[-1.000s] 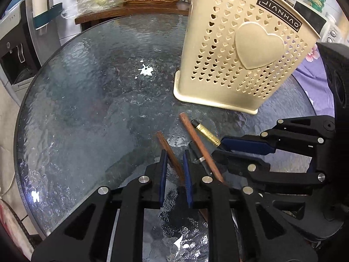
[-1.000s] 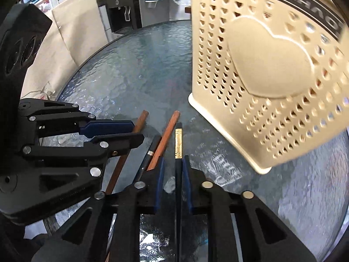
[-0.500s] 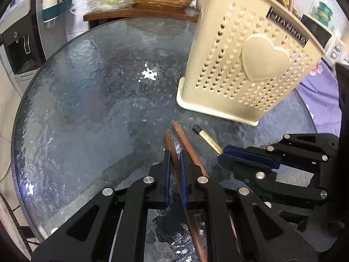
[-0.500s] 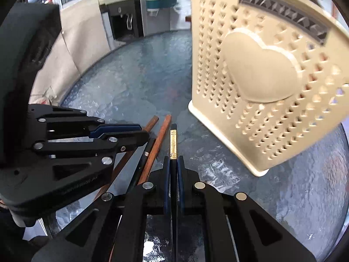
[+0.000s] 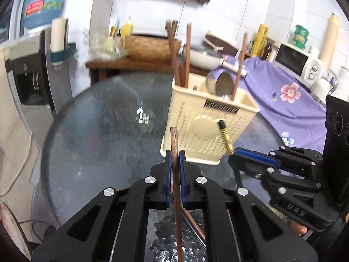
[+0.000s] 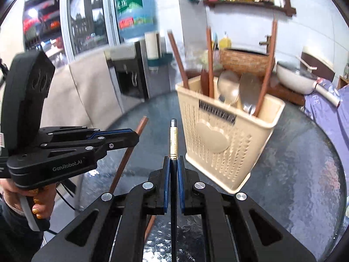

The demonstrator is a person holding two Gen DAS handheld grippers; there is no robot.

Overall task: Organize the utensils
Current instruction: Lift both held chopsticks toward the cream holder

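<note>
My left gripper (image 5: 175,155) is shut on a brown wooden chopstick (image 5: 173,139), held off the round glass table (image 5: 98,142). To its right, my right gripper (image 5: 231,156) is shut on a black chopstick with a gold end (image 5: 225,137). In the right wrist view the right gripper (image 6: 173,161) clamps the black chopstick (image 6: 173,139), and the left gripper (image 6: 134,135) holds the brown chopstick (image 6: 141,124) on the left. Ahead stands a cream perforated utensil holder (image 5: 209,131) (image 6: 229,135) with several brown chopsticks and metal spoons upright in it. A brown and a dark chopstick (image 5: 194,224) still lie on the glass below.
A water dispenser (image 5: 32,76) stands left of the table. Behind the table is a wooden side table (image 5: 122,64) with a wicker basket (image 5: 150,45). A purple flowered cloth (image 5: 283,91) and a microwave (image 5: 298,63) are at the right. A person's hand (image 6: 37,198) grips the left handle.
Both grippers closed on their chopsticks and rose off the glass, tilting upward. The holder's open top and the far wall have come into view.
</note>
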